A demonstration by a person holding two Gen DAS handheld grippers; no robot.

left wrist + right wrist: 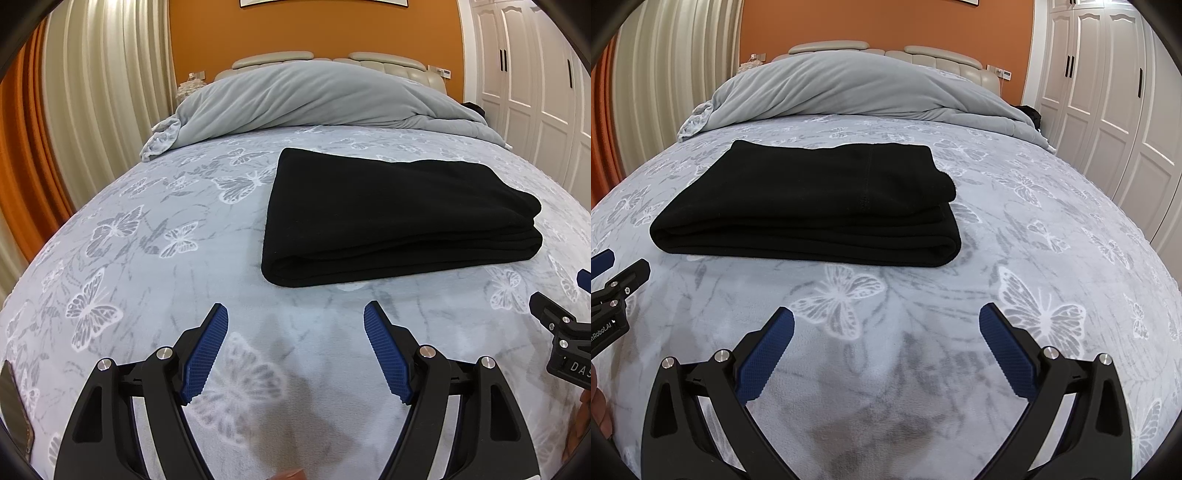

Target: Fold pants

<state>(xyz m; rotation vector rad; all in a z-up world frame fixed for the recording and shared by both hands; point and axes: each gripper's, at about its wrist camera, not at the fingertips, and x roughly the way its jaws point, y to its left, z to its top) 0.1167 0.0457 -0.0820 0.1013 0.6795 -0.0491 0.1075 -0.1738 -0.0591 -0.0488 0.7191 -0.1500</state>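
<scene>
The black pants [399,218] lie folded in a thick flat rectangle on the bed; they also show in the right wrist view [812,206]. My left gripper [295,314] is open and empty, hovering over the bedspread just short of the pants' near folded edge. My right gripper [886,317] is open and empty, also short of the pants and a little to their right. The right gripper's tip shows at the right edge of the left wrist view [561,325]; the left gripper's tip shows at the left edge of the right wrist view [617,288].
The bed [147,258] has a pale grey butterfly-print cover. A bunched grey duvet [314,99] lies across the head end before a padded headboard [886,51]. Curtains [92,92] hang left, white wardrobe doors [1108,92] stand right.
</scene>
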